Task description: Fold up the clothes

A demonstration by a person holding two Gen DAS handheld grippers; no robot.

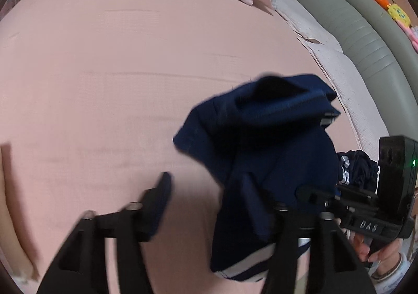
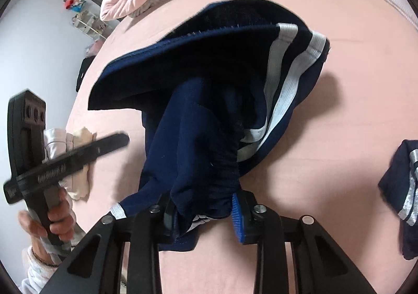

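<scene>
Navy shorts with white side stripes hang bunched over the pink bed sheet, long axis running from the flared leg hem up top down to the gathered waistband at the near end. The right gripper tilts steeply downward, jaws clamped on that waistband. The left gripper, also angled down, stands open, its pads clear of the fabric just beside the shorts.
</scene>
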